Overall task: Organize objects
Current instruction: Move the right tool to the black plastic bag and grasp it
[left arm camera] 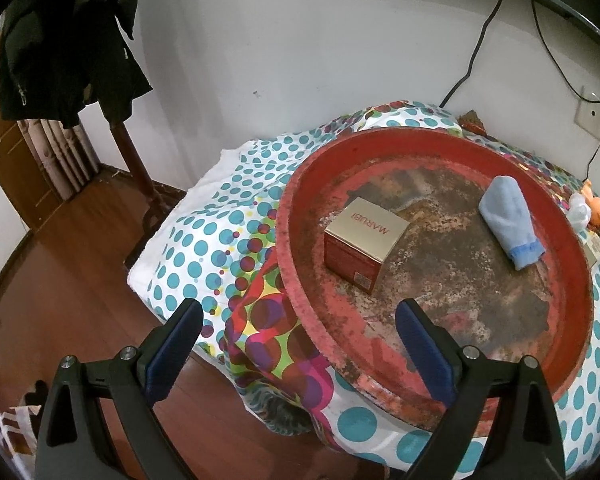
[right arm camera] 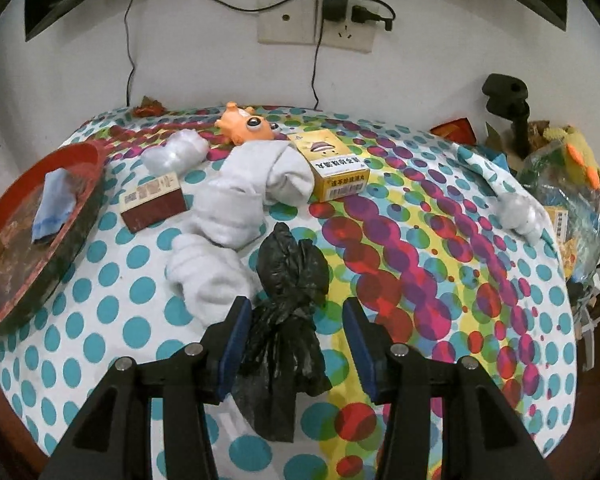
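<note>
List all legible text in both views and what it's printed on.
"MARUBI": red letters on the gold top of the square gold-and-red box in the round red tray, seen upside down.
Yellow cardboard box with bee picture: Chinese print and barcode, too small to read.
Dark red box with tan label: print blurred, unreadable.
No other text seen.

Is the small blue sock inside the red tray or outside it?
Inside. The blue sock lies on the worn floor of the red tray, beside a gold box.
</note>
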`<act>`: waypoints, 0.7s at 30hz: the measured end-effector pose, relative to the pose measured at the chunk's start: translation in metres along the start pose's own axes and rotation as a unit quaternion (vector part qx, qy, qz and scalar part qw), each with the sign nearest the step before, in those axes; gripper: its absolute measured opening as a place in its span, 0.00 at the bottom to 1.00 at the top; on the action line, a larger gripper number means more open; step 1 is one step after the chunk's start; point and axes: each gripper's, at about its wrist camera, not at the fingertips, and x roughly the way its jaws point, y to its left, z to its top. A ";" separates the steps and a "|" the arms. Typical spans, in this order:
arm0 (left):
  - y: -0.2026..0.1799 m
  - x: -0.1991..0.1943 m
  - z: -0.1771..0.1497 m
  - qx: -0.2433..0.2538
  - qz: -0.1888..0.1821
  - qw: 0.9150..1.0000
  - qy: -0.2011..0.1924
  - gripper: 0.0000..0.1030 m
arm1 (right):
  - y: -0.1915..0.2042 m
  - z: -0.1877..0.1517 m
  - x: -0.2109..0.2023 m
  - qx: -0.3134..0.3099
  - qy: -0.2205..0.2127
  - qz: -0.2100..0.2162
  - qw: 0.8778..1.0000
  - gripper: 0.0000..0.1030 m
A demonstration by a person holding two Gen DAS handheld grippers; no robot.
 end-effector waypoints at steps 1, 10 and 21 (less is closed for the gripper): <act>0.000 0.000 0.000 -0.001 0.000 1.000 0.000 0.94 | -0.001 0.000 0.003 0.002 0.002 -0.004 1.000 0.47; 0.001 0.003 -0.001 -0.003 0.001 1.000 0.005 0.94 | -0.007 -0.005 0.022 0.007 0.009 0.002 1.000 0.45; -0.018 -0.005 -0.004 0.029 0.021 0.999 -0.002 0.96 | -0.032 -0.005 0.025 0.001 -0.030 -0.007 1.000 0.23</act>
